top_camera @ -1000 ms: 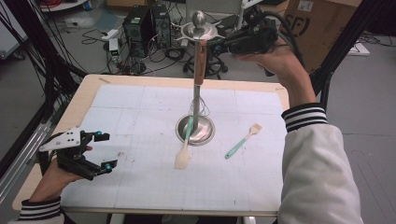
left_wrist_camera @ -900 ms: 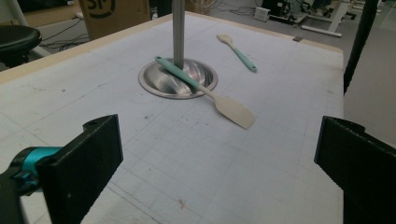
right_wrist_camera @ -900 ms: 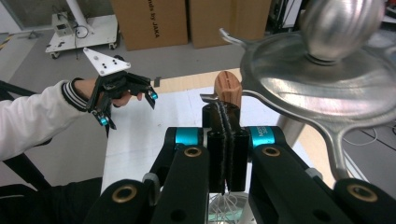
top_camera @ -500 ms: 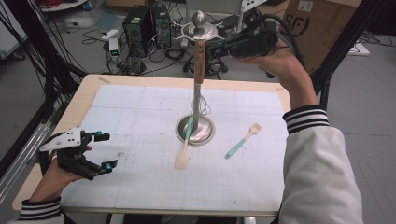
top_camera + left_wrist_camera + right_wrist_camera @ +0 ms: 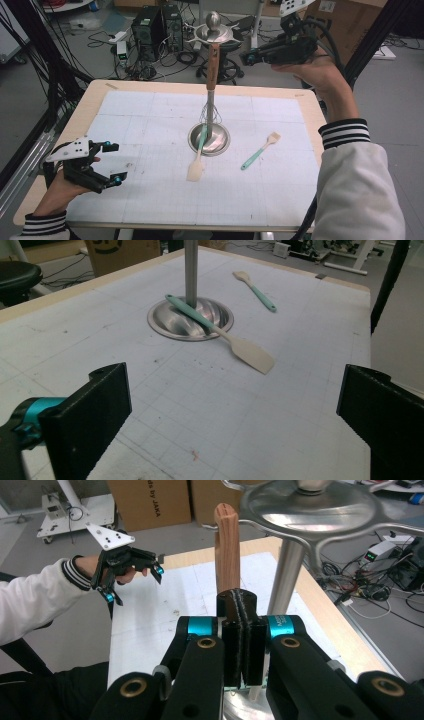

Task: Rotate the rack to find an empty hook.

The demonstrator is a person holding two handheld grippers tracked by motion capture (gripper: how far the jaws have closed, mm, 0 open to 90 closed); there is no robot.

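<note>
The right gripper (image 5: 248, 58) has drawn back rightward from the steel utensil stand (image 5: 213, 34), jaws clenched on nothing. The wooden-handled whisk (image 5: 212, 75) hangs upright from the stand's rack, left of those jaws, long axis vertical. The left gripper (image 5: 111, 162), released, rests well away at the counter's (image 5: 150, 105) near corner.

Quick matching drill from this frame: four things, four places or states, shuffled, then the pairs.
1 whisk
2 spatula
3 brush
4 left gripper

A lies flat on the mat, apart from the stand
B hangs on the stand
C open, near the table's edge
D lies across the stand's base

Pairs: 1-B, 2-D, 3-A, 4-C
</note>
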